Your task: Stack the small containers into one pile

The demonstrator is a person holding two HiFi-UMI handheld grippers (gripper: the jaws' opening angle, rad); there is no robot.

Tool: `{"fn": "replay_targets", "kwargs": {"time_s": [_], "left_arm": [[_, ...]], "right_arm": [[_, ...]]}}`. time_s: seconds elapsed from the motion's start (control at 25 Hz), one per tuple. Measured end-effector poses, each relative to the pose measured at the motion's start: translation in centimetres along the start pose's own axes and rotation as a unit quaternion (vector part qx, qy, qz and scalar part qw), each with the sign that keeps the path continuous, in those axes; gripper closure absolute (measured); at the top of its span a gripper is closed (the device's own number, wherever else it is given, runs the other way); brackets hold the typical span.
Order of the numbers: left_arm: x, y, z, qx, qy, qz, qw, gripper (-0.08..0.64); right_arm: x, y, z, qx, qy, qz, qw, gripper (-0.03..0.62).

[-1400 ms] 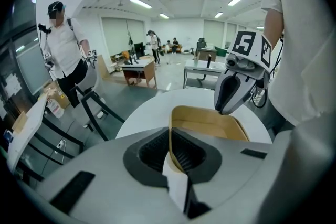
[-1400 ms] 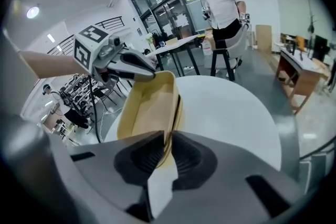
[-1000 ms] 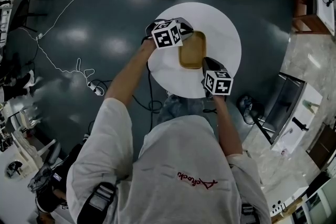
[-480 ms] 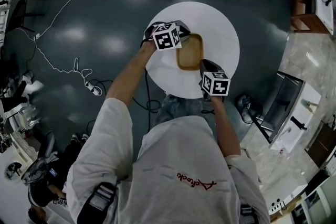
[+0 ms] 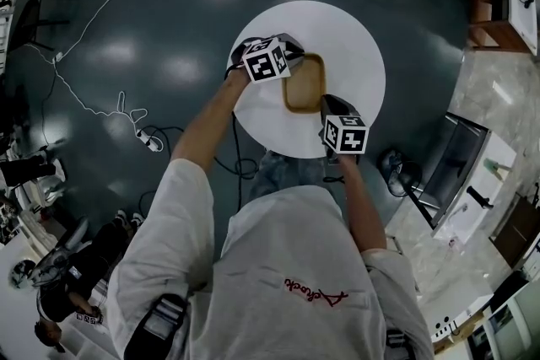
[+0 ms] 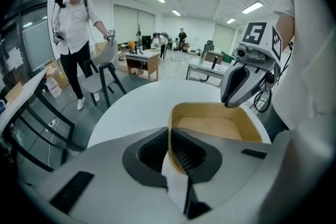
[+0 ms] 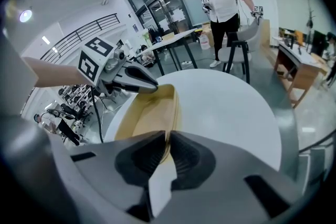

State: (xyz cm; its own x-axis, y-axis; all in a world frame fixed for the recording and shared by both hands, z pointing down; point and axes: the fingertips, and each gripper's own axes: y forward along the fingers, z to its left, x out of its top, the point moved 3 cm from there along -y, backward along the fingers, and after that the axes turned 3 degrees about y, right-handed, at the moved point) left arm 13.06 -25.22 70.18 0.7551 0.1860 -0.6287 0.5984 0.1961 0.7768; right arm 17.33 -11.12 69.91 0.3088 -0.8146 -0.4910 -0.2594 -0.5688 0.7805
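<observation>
A shallow tan container (image 5: 305,83) rests on the round white table (image 5: 354,38). My left gripper (image 5: 289,70) is shut on the container's left rim. In the left gripper view the thin tan wall (image 6: 215,126) runs between its pads. My right gripper (image 5: 326,104) is shut on the opposite, near rim, and in the right gripper view the tan container (image 7: 144,118) has its edge clamped between the ribbed pads. Each gripper shows in the other's view: right gripper (image 6: 229,104), left gripper (image 7: 149,86). I cannot tell whether other containers are nested inside.
The table's far half (image 6: 142,107) is bare white. A grey chair (image 6: 100,73) stands just beyond the table's edge, with a standing person (image 6: 76,34) behind it holding grippers. A white cable (image 5: 93,105) trails over the dark floor to the left.
Both grippers and the container between them have shifted slightly to the left on the table. Both grips are unchanged.
</observation>
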Motion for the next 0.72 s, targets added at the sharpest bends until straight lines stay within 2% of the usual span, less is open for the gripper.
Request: {"fn": "replay_targets", "kwargs": {"time_s": [0.28,0.32,0.36,0.4,0.72], "left_arm": [[0.3,-0.5,0.2,0.011,-0.014,-0.012,0.9998,0.516],[0.4,-0.6,0.2,0.013,-0.019,-0.015,0.9996,0.477],[0.5,-0.8,0.3,0.015,-0.023,-0.018,0.9995,0.433],[0.6,-1.0,0.3,0.019,-0.025,-0.02,0.9993,0.412],[1.7,-3.5,0.5,0.052,-0.021,-0.034,0.9979,0.405]], "right_arm": [[0.1,0.0,0.1,0.0,-0.016,-0.005,1.0,0.549],[0.1,0.0,0.1,0.004,-0.017,-0.006,1.0,0.537],[0.1,-0.1,0.1,0.006,-0.017,-0.008,1.0,0.481],[0.2,-0.2,0.1,0.006,-0.017,-0.011,1.0,0.452],[1.5,-2.0,0.2,-0.016,-0.031,-0.047,0.998,0.448]]}}
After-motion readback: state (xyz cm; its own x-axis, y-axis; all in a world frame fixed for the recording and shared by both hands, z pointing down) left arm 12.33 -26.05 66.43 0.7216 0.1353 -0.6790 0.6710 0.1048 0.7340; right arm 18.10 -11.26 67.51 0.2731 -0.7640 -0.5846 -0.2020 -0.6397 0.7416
